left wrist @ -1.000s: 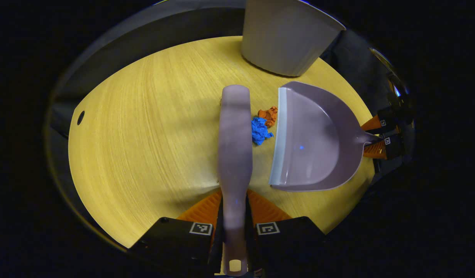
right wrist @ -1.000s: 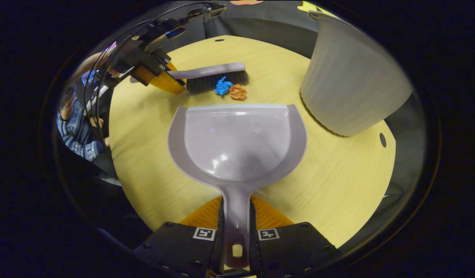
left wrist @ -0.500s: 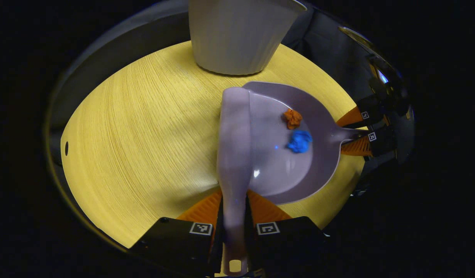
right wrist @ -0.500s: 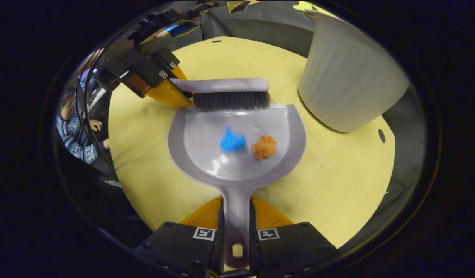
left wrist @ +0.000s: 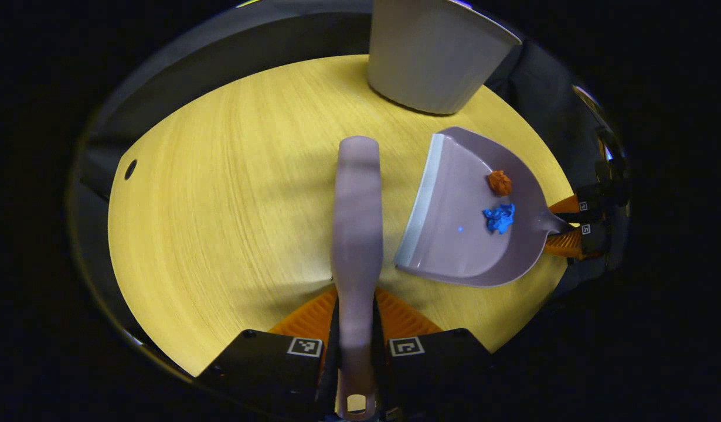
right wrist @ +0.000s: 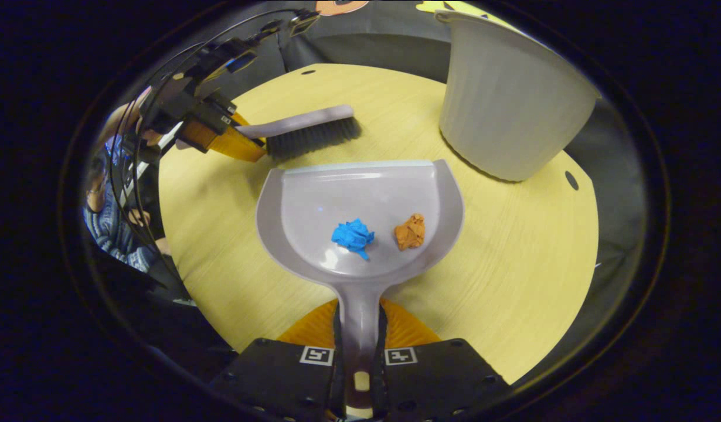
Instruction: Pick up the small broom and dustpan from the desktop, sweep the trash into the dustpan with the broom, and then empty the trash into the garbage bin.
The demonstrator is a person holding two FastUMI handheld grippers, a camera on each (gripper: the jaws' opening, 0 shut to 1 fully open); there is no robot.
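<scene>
Left gripper (left wrist: 356,351): reaches forward low over the yellow table (left wrist: 220,223), jaws clenched on the handle of the small broom (left wrist: 357,234), which runs straight out toward 12 o'clock in the left gripper view
Right gripper (right wrist: 360,363): jaws clenched on the handle of the dustpan (right wrist: 360,205), whose pan spreads toward 12 o'clock in the right gripper view, its lip toward the broom
Trash: a blue paper wad (right wrist: 353,235) and an orange paper wad (right wrist: 410,231) lie side by side inside the pan, near the handle end
Broom and dustpan: apart, bristles just beyond the pan's lip at 11 o'clock in the right gripper view
Garbage bin (right wrist: 507,111): pale, upright on the table at 1 o'clock from the dustpan
Person: a patterned sleeve (right wrist: 111,234) at 9 o'clock in the right gripper view
</scene>
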